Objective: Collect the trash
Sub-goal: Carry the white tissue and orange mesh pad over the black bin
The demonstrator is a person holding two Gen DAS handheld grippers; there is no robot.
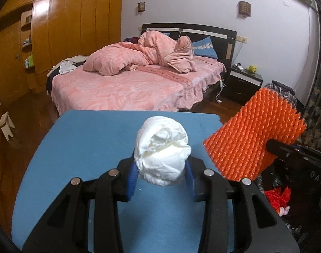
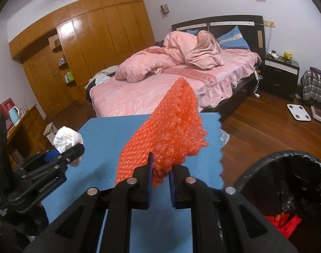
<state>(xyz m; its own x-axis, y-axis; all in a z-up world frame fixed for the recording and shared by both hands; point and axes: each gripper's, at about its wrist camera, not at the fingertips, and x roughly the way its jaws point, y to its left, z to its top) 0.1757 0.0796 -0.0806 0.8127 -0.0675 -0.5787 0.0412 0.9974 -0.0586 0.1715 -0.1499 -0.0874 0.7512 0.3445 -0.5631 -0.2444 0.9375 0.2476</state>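
Left wrist view: the left gripper [image 1: 161, 171] holds a crumpled white paper wad [image 1: 163, 150] above a blue bench [image 1: 86, 143], its jaws clamped on the wad's two sides between blue pads. To the right, an orange foam net [image 1: 251, 139] stands tilted in the air, pinched at its right edge by the black tip of the right gripper [image 1: 274, 145]. Below it, a black-lined trash bin [image 1: 308, 175] shows red scraps inside. Behind the bench stands a bed [image 1: 122, 86] with a rumpled pink quilt, a wooden wardrobe [image 1: 76, 25] to the left and a dark nightstand [image 1: 243, 80] to the right.

Right wrist view: the right gripper [image 2: 160, 170] has its jaws nearly together, clamped on the lower edge of the orange foam net [image 2: 171, 135], which rises up and away over the blue bench [image 2: 109, 130]. At left, the left gripper [image 2: 70, 151] carries the white paper wad [image 2: 66, 139] just above the bench's left edge. The trash bin [image 2: 287, 181] sits at lower right, beside the bench, with red scraps at its bottom. A white bathroom scale [image 2: 298, 112] lies on the wooden floor [image 2: 255, 126] near the bed [image 2: 139, 92].
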